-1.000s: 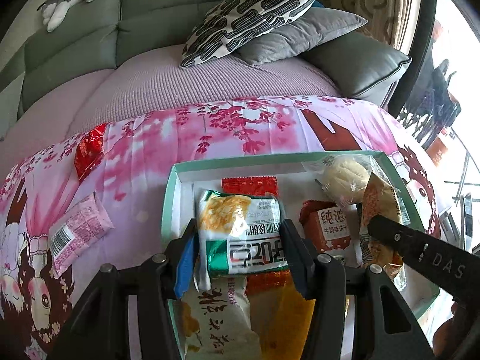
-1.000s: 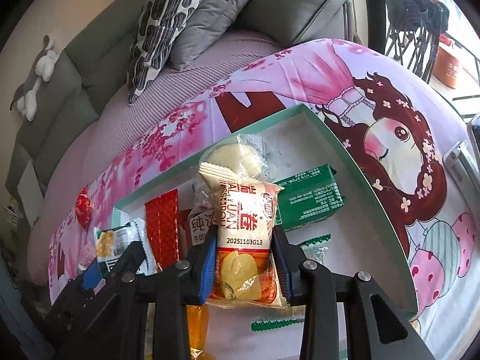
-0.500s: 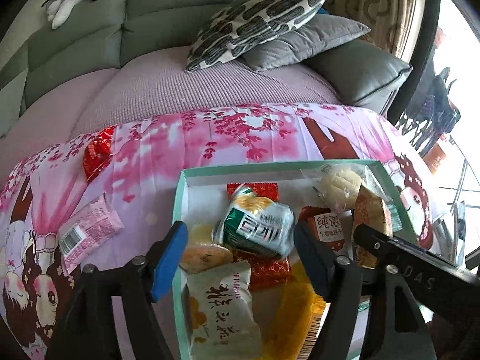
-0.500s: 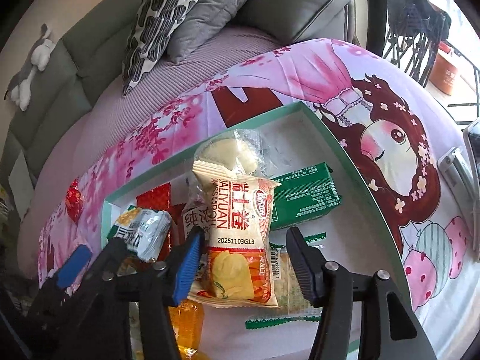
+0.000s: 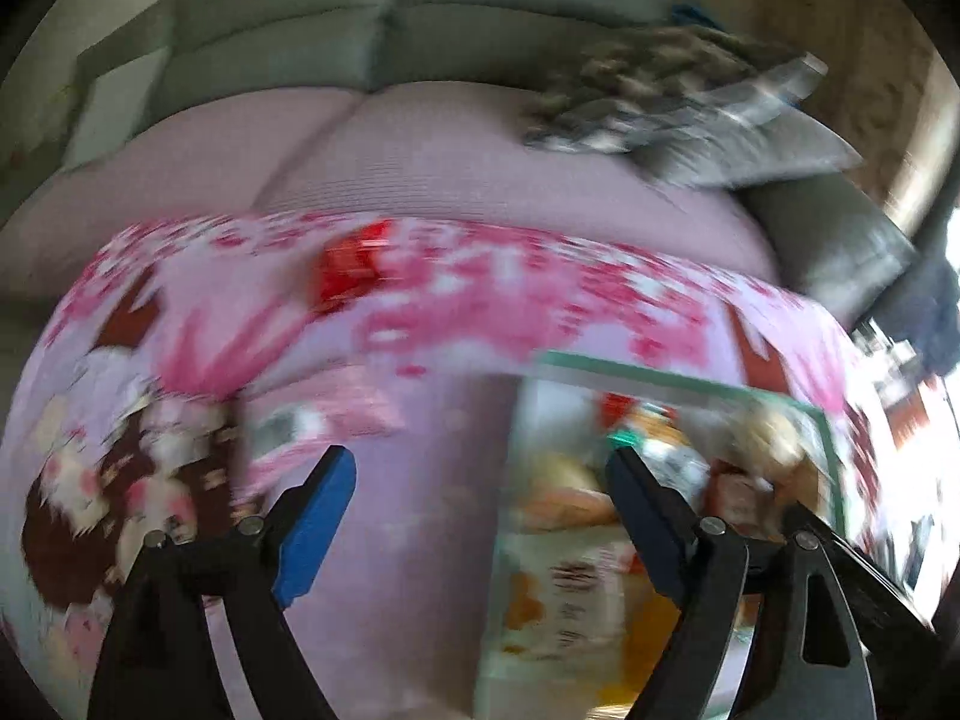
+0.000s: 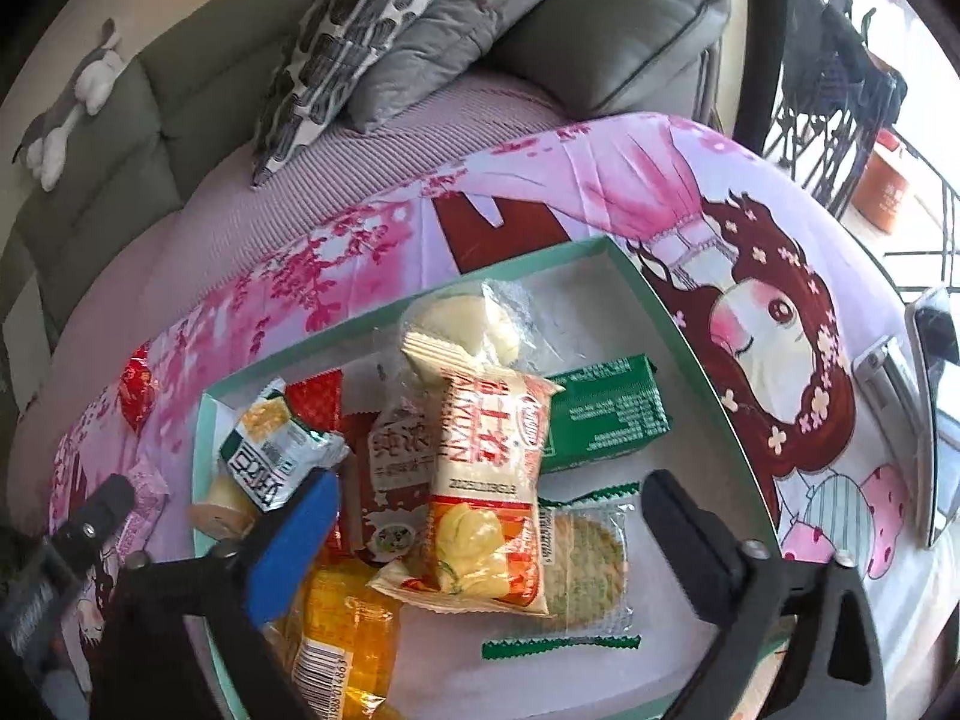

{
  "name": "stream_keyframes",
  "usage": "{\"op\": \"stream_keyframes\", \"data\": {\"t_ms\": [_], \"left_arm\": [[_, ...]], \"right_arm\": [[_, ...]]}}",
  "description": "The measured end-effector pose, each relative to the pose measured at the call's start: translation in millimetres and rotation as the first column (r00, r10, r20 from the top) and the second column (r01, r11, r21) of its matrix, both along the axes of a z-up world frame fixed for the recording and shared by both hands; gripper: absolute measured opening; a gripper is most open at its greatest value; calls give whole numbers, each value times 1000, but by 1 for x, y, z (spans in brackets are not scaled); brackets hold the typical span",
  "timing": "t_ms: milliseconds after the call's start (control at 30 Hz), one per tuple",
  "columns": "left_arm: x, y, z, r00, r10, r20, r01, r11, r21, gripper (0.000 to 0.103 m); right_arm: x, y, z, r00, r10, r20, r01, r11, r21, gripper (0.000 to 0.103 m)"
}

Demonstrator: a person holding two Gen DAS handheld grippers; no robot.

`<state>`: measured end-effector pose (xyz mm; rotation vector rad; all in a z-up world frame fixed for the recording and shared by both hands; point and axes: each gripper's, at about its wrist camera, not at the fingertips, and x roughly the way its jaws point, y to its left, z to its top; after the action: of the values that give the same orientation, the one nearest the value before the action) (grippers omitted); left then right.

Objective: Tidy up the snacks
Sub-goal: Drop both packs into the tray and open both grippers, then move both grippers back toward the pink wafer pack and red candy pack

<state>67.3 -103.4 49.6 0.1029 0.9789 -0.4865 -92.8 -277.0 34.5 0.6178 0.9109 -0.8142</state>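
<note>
Right gripper [image 6: 492, 516] jaws have just opened wide; the orange-and-white packet [image 6: 486, 480] they clamped a second ago lies free between them in the tray [image 6: 678, 324]. Left gripper [image 5: 480, 480] jaws, also just opened, hold nothing, its green-and-white packet [image 6: 276, 450] dropped; two deposits judged done.

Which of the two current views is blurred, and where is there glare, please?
Left wrist view: motion blur smears the box and the cloth. Right wrist view: sharp, print on the snack packet readable; daylight washes out the right edge.

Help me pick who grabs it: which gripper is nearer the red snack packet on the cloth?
Left. The left gripper points toward the red snack packet; the right gripper hangs over the box.
</note>
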Motion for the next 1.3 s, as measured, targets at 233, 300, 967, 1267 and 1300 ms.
{"op": "stream_keyframes", "data": {"t_ms": [233,300,967,1267,1300], "left_arm": [[29,63,-7,982,190,-14,-190,982,-14,103],[34,76,-7,975,222,-22,-222,975,-13,103],[70,188,-13,857,507,-92,-507,862,28,103],[72,218,-13,802,588,-107,-590,807,12,103],[72,218,-14,799,592,-108,-594,804,12,103]], "right_arm": [[7,12,7,999,38,21,-37,999,-30,103],[9,18,13,998,50,37,-48,997,-55,103],[72,119,33,934,350,68,-338,930,-145,103],[102,164,16,876,479,65,-469,875,-124,103],[105,166,15,872,486,62,-476,870,-125,103]]}}
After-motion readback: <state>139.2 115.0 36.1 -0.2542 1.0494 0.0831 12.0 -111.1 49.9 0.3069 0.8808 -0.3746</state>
